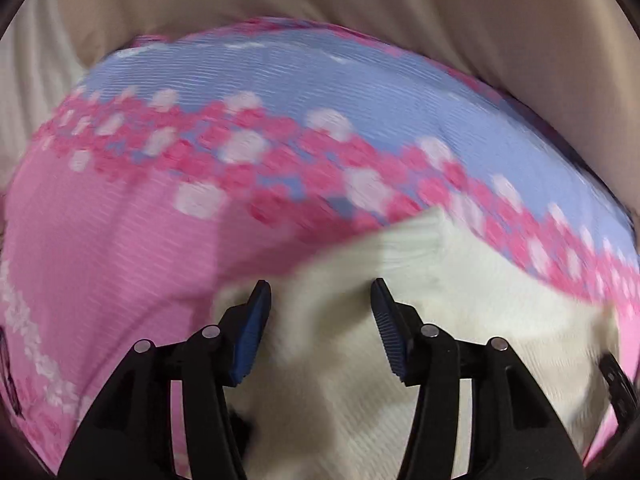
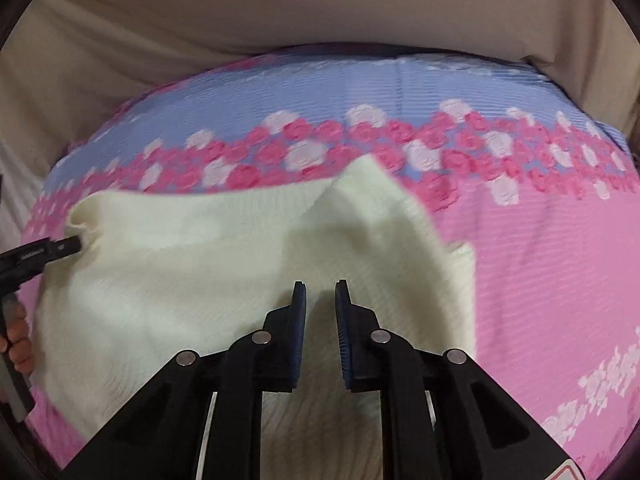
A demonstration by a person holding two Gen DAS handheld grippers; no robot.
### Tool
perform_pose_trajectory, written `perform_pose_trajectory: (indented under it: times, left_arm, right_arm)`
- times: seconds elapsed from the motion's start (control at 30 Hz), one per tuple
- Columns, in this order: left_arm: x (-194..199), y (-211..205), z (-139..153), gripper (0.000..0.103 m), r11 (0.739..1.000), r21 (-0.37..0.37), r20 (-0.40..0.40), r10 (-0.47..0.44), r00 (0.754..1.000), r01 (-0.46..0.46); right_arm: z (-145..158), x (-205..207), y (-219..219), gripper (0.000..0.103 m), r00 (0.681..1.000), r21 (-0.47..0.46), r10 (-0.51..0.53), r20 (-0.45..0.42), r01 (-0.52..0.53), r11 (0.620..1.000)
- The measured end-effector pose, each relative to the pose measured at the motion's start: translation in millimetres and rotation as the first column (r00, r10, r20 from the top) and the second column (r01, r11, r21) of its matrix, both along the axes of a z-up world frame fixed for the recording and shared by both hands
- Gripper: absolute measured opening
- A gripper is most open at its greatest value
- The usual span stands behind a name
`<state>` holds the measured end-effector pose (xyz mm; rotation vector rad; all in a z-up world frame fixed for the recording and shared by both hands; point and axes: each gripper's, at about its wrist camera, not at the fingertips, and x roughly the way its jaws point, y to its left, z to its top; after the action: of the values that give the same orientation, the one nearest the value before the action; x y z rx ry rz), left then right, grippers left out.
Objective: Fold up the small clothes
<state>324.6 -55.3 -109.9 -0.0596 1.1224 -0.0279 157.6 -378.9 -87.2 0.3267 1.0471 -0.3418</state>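
Note:
A small cream ribbed knit garment (image 2: 192,272) lies on a pink and blue flowered cover (image 2: 540,260). In the right wrist view my right gripper (image 2: 321,286) hovers over the garment's middle, its jaws a narrow gap apart with nothing between them. My left gripper shows at the left edge (image 2: 74,245), its tip at the garment's far left corner. In the left wrist view my left gripper (image 1: 321,286) is open wide over the cream garment (image 1: 440,320), which lies under and between the fingers. The view is blurred by motion.
The flowered cover (image 1: 120,260) has a band of pink and white roses (image 1: 280,160) and a blue strip beyond it. Beige sheet folds (image 2: 280,16) lie past the cover's far edge. A person's fingers (image 2: 18,340) hold the left gripper's handle.

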Motion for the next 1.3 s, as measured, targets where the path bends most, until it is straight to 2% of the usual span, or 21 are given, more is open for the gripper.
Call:
perform_pose_trajectory:
  times: [0.07,0.13,0.17,0.23,0.27,0.37,0.43,0.5,0.63,0.73,0.8,0.83,0.87,0.9,0.93,1.0,1.1,1.13,1.2,1.23,1.3]
  left_arm:
    - [4,23,6,0.052,0.995,-0.051,-0.016,0.081,0.997,-0.081]
    - [-9,44,20,0.054,0.989,-0.102,0.009,0.113,0.994,-0.111]
    - [-24,54,28,0.057,0.988,-0.122,0.026,0.098,0.995,-0.094]
    - [-55,71,35,0.068,0.990,-0.134,0.040,0.060,0.997,-0.054]
    - [-74,79,35,0.071,0.990,-0.136,0.038,0.052,0.998,-0.046]
    - [-129,99,24,0.072,0.985,-0.164,0.000,0.050,0.999,-0.049]
    - [-157,100,14,0.072,0.988,-0.144,-0.011,0.059,0.998,-0.060]
    - [-173,95,10,0.072,0.989,-0.135,-0.020,0.051,0.998,-0.054]
    - [-187,87,-4,0.072,0.991,-0.112,-0.075,0.063,0.995,-0.071]
    - [-189,87,-14,0.072,0.991,-0.099,-0.114,0.073,0.991,-0.084]
    - [-188,89,-16,0.072,0.990,-0.111,-0.120,0.076,0.990,-0.089]
    - [-188,91,-15,0.072,0.989,-0.117,-0.121,0.076,0.990,-0.090]
    - [-187,93,-14,0.072,0.988,-0.123,-0.119,0.074,0.990,-0.089]
    - [-187,95,-13,0.072,0.988,-0.125,-0.117,0.075,0.990,-0.090]
    - [-186,98,-13,0.072,0.988,-0.127,-0.113,0.078,0.990,-0.092]
    - [-185,102,-14,0.073,0.987,-0.134,-0.114,0.076,0.991,-0.091]
    - [-179,105,-19,0.075,0.986,-0.134,-0.128,0.079,0.989,-0.096]
    - [-177,105,-20,0.075,0.986,-0.137,-0.134,0.079,0.988,-0.098]
    - [-176,104,-20,0.075,0.985,-0.140,-0.139,0.077,0.987,-0.097]
    - [-176,105,-19,0.075,0.984,-0.150,-0.138,0.074,0.988,-0.095]
    - [-178,109,-18,0.075,0.977,-0.188,-0.136,0.078,0.988,-0.103]
  right_arm:
    - [5,-5,-26,0.014,0.990,0.000,-0.138,0.016,0.138,0.990]
    - [16,-25,-35,0.016,0.980,0.051,-0.192,0.051,0.189,0.981]
    - [21,-37,-31,0.019,0.980,0.059,-0.189,0.065,0.186,0.981]
    - [32,-72,-16,0.047,0.979,0.042,-0.181,0.088,0.178,0.983]
    - [34,-93,-9,0.052,0.979,0.038,-0.180,0.097,0.177,0.983]
    - [28,-150,10,0.054,0.981,0.033,-0.176,0.085,0.174,0.984]
    - [27,-162,21,0.055,0.983,0.033,-0.159,0.087,0.157,0.987]
    - [33,-147,32,0.055,0.990,0.050,-0.096,0.099,0.091,0.995]
    - [49,-72,78,0.055,0.980,-0.002,0.149,0.129,-0.150,0.989]
    - [32,-19,108,0.055,0.967,0.052,0.236,0.094,-0.241,0.969]
    - [13,8,126,0.054,0.963,0.044,0.267,0.047,-0.269,0.962]
    - [1,21,134,0.049,0.958,0.031,0.285,0.011,-0.285,0.958]
    - [-9,30,138,0.037,0.954,0.034,0.300,-0.016,-0.299,0.954]
    - [-14,36,139,0.008,0.953,0.033,0.302,-0.029,-0.301,0.953]
    - [-8,40,136,0.005,0.960,0.044,0.279,-0.005,-0.278,0.960]
    - [23,38,122,0.005,0.971,0.082,0.200,0.129,-0.211,0.974]
    - [49,38,110,0.003,0.958,0.072,0.148,0.246,-0.171,0.983]
    - [37,47,108,0.005,0.967,0.043,0.159,0.198,-0.171,0.984]
    - [-5,65,101,0.005,0.986,0.036,0.164,-0.033,-0.163,0.986]
    - [-10,58,91,0.005,0.990,0.065,0.132,-0.055,-0.129,0.990]
    - [10,23,78,0.009,0.995,0.104,0.067,0.067,-0.073,0.992]
